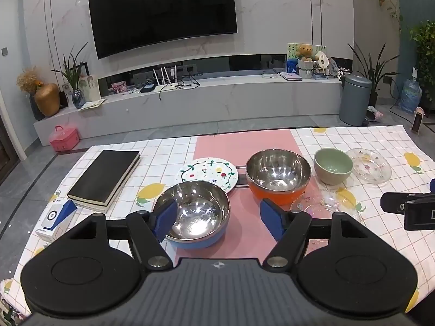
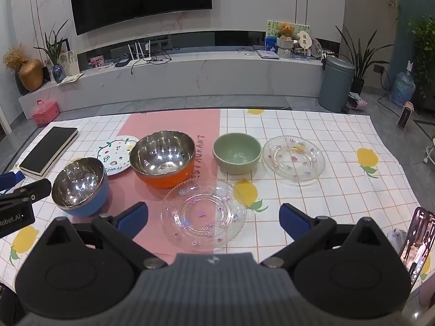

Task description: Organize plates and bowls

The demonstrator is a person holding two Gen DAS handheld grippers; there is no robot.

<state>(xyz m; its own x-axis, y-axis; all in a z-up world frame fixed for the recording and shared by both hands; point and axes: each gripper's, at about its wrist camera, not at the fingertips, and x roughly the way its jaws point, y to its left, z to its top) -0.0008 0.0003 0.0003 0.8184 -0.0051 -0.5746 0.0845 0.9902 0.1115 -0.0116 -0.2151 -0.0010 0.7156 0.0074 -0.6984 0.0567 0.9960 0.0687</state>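
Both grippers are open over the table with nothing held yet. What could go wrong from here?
1. The near glass plate lies flat and thin between the right gripper's open fingers; the pads may slide over its rim or chip it.
2. The left gripper sits off-centre at the blue bowl, one finger over its rim; closing could tip or push it.
3. The blue bowl, painted plate and orange bowl are crowded, so a shove could knock neighbours.
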